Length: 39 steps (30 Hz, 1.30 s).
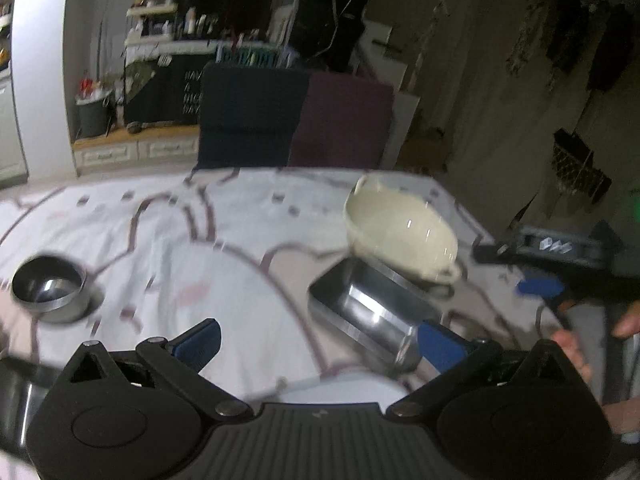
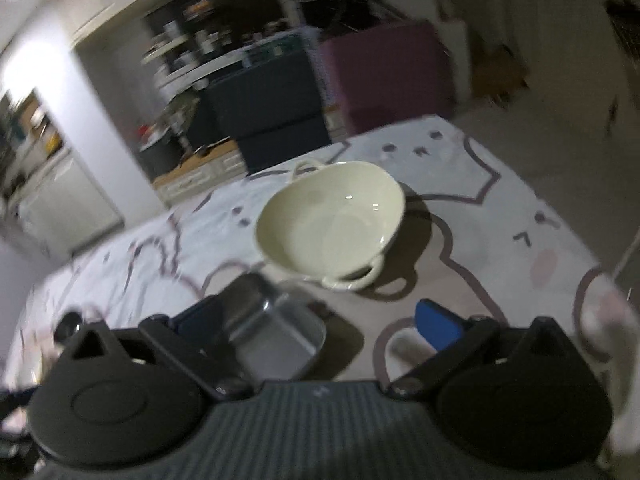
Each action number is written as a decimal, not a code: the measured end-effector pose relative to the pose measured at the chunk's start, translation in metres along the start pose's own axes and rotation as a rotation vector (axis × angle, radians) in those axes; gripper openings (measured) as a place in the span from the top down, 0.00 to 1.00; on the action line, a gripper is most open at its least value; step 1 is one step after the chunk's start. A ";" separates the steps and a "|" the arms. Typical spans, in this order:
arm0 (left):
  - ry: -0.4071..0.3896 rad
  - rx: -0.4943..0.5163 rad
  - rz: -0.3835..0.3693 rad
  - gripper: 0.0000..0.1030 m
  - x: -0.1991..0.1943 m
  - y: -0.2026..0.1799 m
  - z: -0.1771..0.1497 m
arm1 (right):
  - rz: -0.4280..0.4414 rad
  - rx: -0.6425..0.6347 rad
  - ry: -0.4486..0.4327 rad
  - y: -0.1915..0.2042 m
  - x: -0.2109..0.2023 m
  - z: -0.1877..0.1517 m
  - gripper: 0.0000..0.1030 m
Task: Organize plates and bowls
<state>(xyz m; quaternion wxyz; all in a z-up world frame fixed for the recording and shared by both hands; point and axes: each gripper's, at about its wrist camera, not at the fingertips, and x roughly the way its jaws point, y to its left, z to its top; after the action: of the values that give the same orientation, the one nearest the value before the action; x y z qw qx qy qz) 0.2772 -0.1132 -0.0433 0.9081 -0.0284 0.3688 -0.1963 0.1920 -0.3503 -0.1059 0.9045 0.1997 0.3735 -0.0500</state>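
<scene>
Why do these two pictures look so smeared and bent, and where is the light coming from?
Left wrist view: motion blur smears the steel bowl; fisheye curves the table edge. Right wrist view: blurrier; the cream bowl casts a dark shadow toward the right, so light comes from the left; a bright lamp glares top left.

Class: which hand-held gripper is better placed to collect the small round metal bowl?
Left. The small round metal bowl sits near the open left hand-held gripper; the right view barely shows it.
</scene>
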 end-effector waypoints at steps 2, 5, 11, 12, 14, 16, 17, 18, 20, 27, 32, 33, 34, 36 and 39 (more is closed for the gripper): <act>-0.031 0.028 0.001 0.00 0.009 -0.007 0.012 | 0.005 0.080 0.030 -0.014 0.021 0.010 0.00; -0.055 0.060 0.002 0.00 0.027 -0.013 0.027 | 0.025 0.175 0.054 -0.031 0.044 0.017 0.05; -0.055 0.087 0.000 0.00 0.071 -0.020 0.047 | 0.072 0.376 0.142 -0.054 0.088 0.022 0.38; -0.054 0.088 -0.002 0.00 0.081 -0.021 0.051 | 0.074 0.402 0.161 -0.056 0.094 0.020 0.47; -0.053 0.085 -0.009 0.00 0.095 -0.023 0.055 | 0.088 0.439 0.194 -0.058 0.101 0.015 0.65; -0.048 0.080 -0.024 0.00 0.107 -0.026 0.058 | 0.108 0.467 0.195 -0.060 0.101 0.012 0.71; -0.043 0.078 -0.029 0.00 0.113 -0.028 0.059 | 0.110 0.468 0.199 -0.060 0.101 0.011 0.71; -0.039 0.076 -0.033 0.00 0.119 -0.029 0.061 | 0.112 0.469 0.198 -0.062 0.100 0.011 0.72; -0.033 0.076 -0.049 0.00 0.132 -0.033 0.064 | 0.110 0.470 0.193 -0.064 0.099 0.014 0.73; -0.031 0.082 -0.097 0.01 0.165 -0.047 0.071 | 0.036 0.495 0.097 -0.092 0.089 0.028 0.84; -0.017 0.037 -0.125 0.13 0.191 -0.047 0.080 | -0.024 0.469 0.012 -0.113 0.089 0.042 0.88; -0.012 0.021 -0.129 0.16 0.196 -0.046 0.082 | -0.031 0.455 -0.002 -0.116 0.090 0.044 0.88; -0.008 0.004 -0.132 0.21 0.202 -0.044 0.084 | -0.039 0.435 -0.016 -0.116 0.093 0.047 0.89; 0.009 -0.035 -0.140 0.36 0.213 -0.041 0.088 | -0.052 0.386 -0.040 -0.116 0.098 0.052 0.89; 0.038 -0.090 -0.133 0.50 0.230 -0.036 0.089 | -0.035 0.350 -0.045 -0.119 0.104 0.059 0.88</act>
<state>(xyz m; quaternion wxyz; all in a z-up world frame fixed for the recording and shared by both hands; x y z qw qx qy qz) 0.4754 -0.2414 -0.1227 0.8837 -0.0901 0.3915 -0.2401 0.2766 -0.4767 -0.1792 0.8631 0.3465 0.3419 -0.1343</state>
